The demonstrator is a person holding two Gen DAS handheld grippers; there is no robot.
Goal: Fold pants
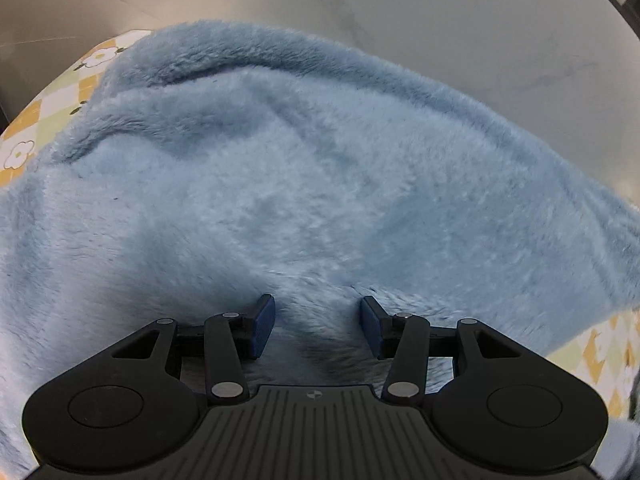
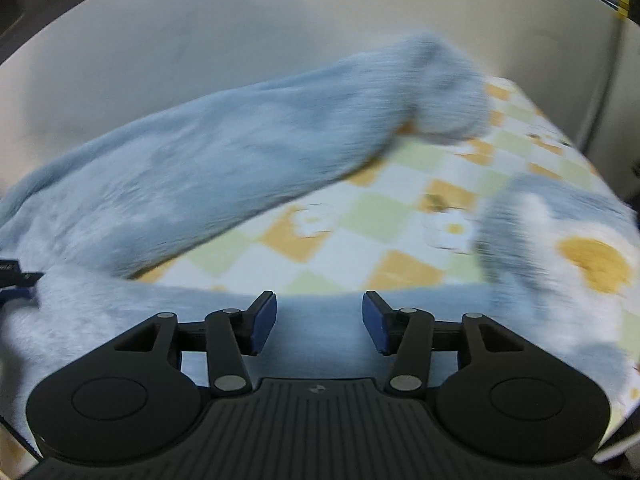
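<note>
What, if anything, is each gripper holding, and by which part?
Nothing is held. The left gripper is open over the fluffy blue pants; the right gripper is open above another part of them, with no fabric pinched between the pads.

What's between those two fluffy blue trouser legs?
In the right wrist view, only bare checkered cloth shows between the long leg and the other leg.

Left gripper [image 1: 318,326] low over fabric, jaws spread wide, blue pads [image 1: 264,326] gripping nothing. Right gripper [image 2: 319,322] likewise spread wide, pads [image 2: 374,322] bare, nothing between.
</note>
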